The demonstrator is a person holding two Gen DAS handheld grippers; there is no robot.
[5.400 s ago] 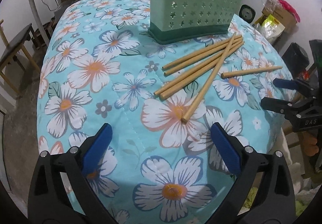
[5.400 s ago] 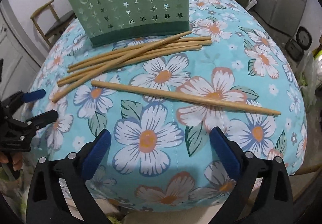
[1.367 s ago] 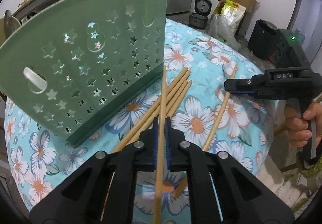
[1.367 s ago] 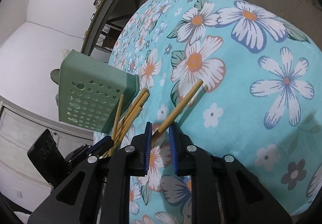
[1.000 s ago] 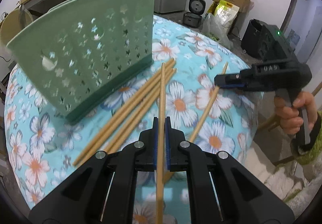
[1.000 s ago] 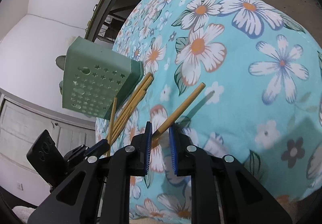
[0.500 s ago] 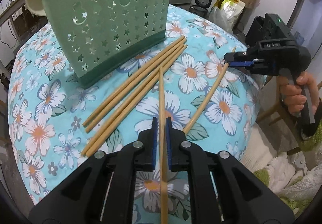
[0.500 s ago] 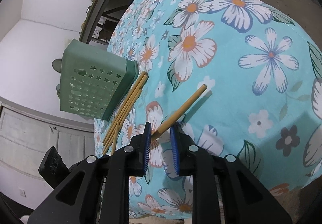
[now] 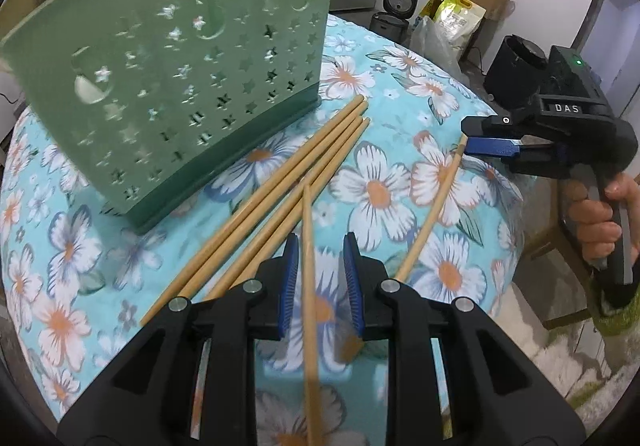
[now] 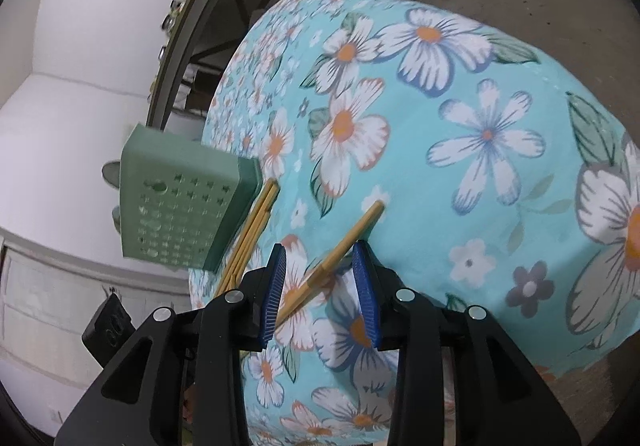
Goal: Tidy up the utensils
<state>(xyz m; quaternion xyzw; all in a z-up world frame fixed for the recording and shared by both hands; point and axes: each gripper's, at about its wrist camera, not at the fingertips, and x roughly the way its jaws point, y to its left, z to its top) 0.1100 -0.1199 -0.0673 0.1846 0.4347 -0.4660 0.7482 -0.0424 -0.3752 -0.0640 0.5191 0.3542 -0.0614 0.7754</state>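
A green utensil holder (image 9: 176, 85) with star cutouts stands on the floral tablecloth (image 9: 380, 197); it also shows in the right wrist view (image 10: 180, 205). Several wooden chopsticks (image 9: 280, 189) lie beside its base. My left gripper (image 9: 318, 270) is open, with one chopstick (image 9: 309, 286) loose between its blue pads. My right gripper (image 10: 320, 286) is open around another chopstick (image 10: 344, 242) that rests on the cloth. The right gripper (image 9: 496, 145) also shows in the left wrist view, at the far tip of that chopstick (image 9: 432, 213).
The round table's edge (image 9: 516, 205) drops off at the right. Boxes, bags and a rice cooker (image 9: 394, 5) stand on the floor behind. A chair or bench frame (image 10: 208, 17) stands beyond the table in the right wrist view.
Both grippers were shut on a chopstick half a second ago; both have now opened. The left gripper has moved closer to the holder and lower.
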